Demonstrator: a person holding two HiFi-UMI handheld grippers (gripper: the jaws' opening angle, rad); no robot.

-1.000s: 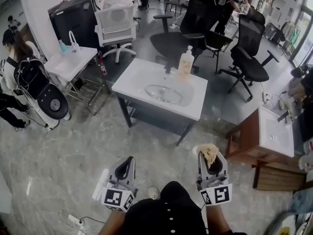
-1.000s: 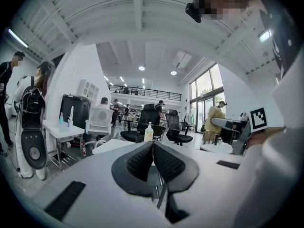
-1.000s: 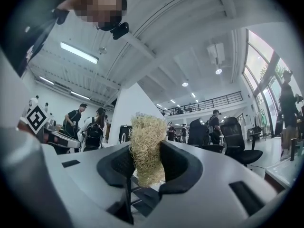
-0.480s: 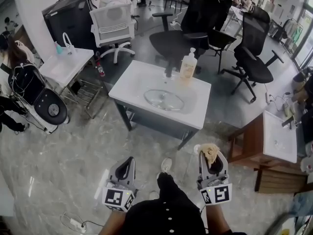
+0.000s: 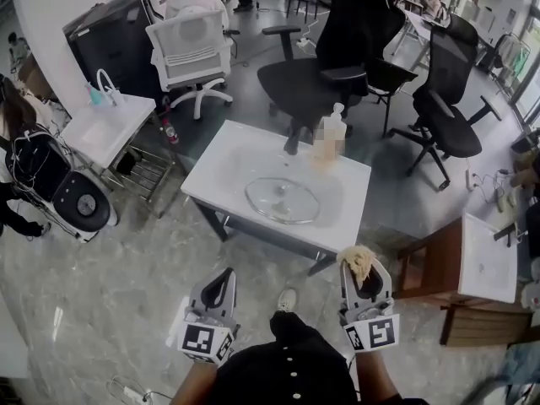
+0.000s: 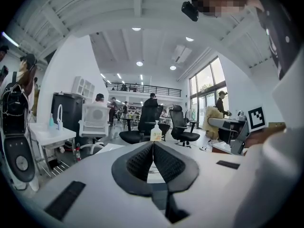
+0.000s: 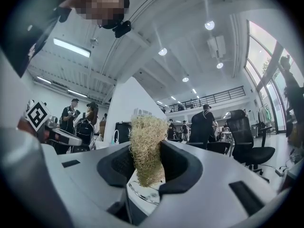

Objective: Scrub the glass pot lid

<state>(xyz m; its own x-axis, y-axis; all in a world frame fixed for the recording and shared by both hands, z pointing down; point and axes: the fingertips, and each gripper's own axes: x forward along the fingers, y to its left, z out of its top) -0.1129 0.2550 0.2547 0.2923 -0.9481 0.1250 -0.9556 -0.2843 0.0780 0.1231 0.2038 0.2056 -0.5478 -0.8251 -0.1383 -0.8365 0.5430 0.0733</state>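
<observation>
Far out at nine o'clock in the head view we've got a small white side stand (image 5: pixel 101 125) with a tap on it, and at eleven o'clock a white office chair (image 5: pixel 192 47).

Down at seven o'clock sits our left gripper (image 5: pixel 223 281), and its own view settles the matter: the fingers (image 6: pixel 137 163) are pressed together, ribbed pads meeting, nothing between them. It points toward the white worktop (image 5: pixel 221 163) and sits well short of it.

Centre of the view now, and there's the glass pot lid (image 5: pixel 283 200), lying flat on that worktop, nearer the front edge than the back. At one o'clock from the lid stands a soap bottle (image 5: pixel 329 135), blurred, with black office chairs (image 5: pixel 308 78) beyond. A shoe (image 5: pixel 288 299) shows on the marbled floor (image 5: pixel 126 294) between the two grippers.

Over at five o'clock comes our right gripper (image 5: pixel 361 270), fingers clamped on a straw-coloured scrubber (image 7: pixel 146 148), its tuft poking out past the tips. That tuft sits by the worktop's near right corner, and we can't tell whether it touches. The lid lies apart from it, off at eleven o'clock.

Furthest right, at four o'clock, a wooden cabinet (image 5: pixel 422 264) with a white top.
</observation>
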